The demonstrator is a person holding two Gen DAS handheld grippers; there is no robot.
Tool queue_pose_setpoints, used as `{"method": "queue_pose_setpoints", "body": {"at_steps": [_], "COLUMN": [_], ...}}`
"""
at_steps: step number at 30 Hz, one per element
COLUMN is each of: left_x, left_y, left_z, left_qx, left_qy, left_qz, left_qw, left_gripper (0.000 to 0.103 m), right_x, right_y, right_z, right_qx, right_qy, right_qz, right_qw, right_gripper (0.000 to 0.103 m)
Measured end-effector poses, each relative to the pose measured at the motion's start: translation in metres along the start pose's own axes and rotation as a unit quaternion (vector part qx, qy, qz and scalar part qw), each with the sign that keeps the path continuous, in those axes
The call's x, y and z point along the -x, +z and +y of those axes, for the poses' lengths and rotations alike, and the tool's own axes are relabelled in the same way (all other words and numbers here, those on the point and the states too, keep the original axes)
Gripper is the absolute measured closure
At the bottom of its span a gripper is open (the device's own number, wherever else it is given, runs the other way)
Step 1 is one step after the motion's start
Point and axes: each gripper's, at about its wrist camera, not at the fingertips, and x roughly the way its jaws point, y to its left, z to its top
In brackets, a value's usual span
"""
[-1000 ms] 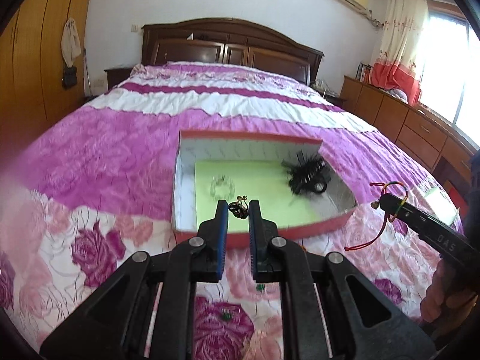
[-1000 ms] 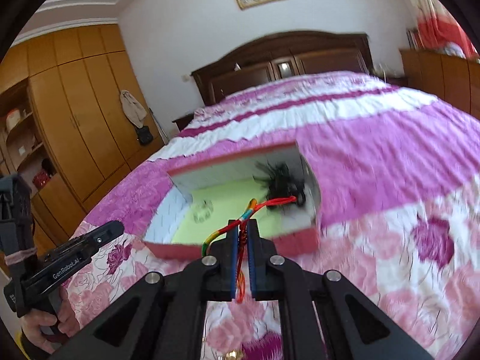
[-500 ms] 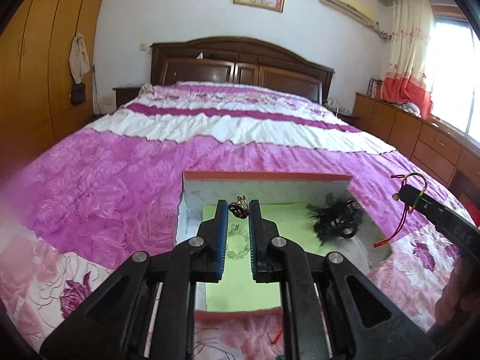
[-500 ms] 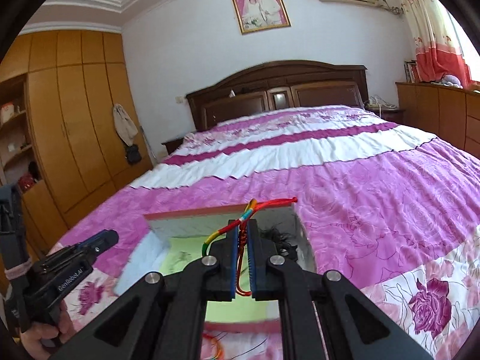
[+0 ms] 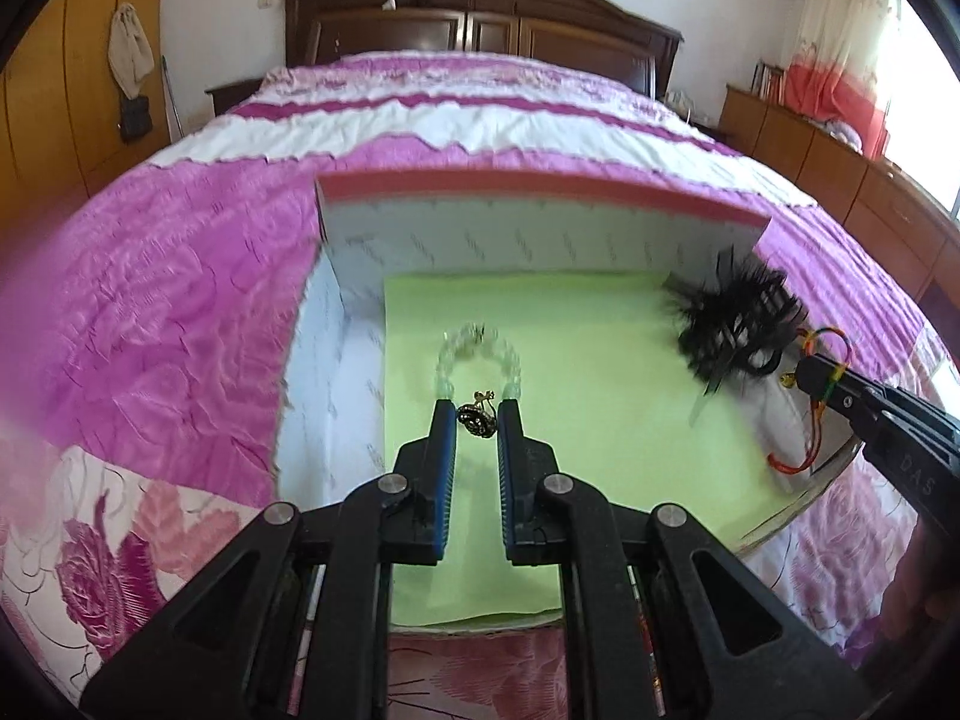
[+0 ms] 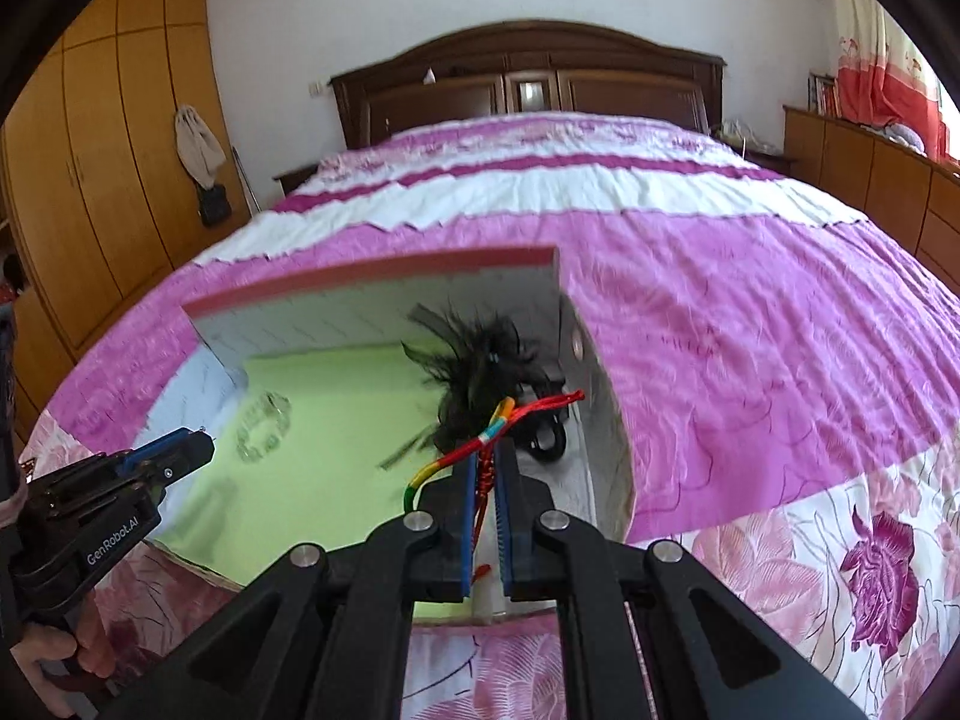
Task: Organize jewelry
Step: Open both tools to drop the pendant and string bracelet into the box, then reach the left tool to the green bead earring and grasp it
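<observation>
An open box with a red rim and a green floor lies on the bed; it also shows in the right wrist view. My left gripper is over the box floor, its jaws a little apart, with a small dark gold-trimmed ornament between them. A clear bead bracelet lies just beyond. My right gripper is shut on a red multicoloured cord bracelet above the box's right side, near a black feathered hair clip.
The box sits on a purple and pink floral bedspread. A dark wooden headboard is at the far end. Wooden wardrobes stand to the left and low drawers to the right.
Both grippers have moved forward and down over the open box, each still carrying its piece. The left jaws look slightly wider around the ornament.
</observation>
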Motion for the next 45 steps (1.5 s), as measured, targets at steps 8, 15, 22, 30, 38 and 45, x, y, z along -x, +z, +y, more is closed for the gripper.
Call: {"method": "queue_pose_setpoints", "body": {"at_steps": [8, 15, 22, 30, 38, 45], "left_x": [-0.001, 0.027, 0.060, 0.082, 0.098, 0.099], "left_y": [-0.002, 0.002, 0.002, -0.009, -0.028, -0.045], "left_z": [0.000, 0.001, 0.003, 0.008, 0.013, 0.017], "left_qx": [0.013, 0.015, 0.022, 0.034, 0.032, 0.040], "left_qy": [-0.011, -0.026, -0.035, -0.043, -0.041, -0.047], "left_qz": [0.029, 0.010, -0.007, 0.001, 0.010, 0.033], "left_qw": [0.9994, 0.9995, 0.9991, 0.9985, 0.9986, 0.9975], "left_gripper": [0.088, 0.081, 0.077, 0.073, 0.071, 0.071], "right_x": [0.002, 0.026, 0.058, 0.084, 0.096, 0.100], "right_y": [-0.002, -0.002, -0.003, -0.012, -0.031, -0.050], "right_z": [-0.006, -0.012, -0.015, -0.005, -0.003, -0.006], "right_qx": [-0.028, -0.057, -0.076, -0.068, -0.069, -0.071], "right_qy": [0.015, 0.036, 0.060, 0.079, 0.090, 0.089], "right_qz": [0.021, -0.006, -0.032, -0.031, -0.011, 0.021], "right_qw": [0.999, 0.998, 0.995, 0.994, 0.993, 0.993], "right_gripper": [0.079, 0.074, 0.071, 0.071, 0.070, 0.070]}}
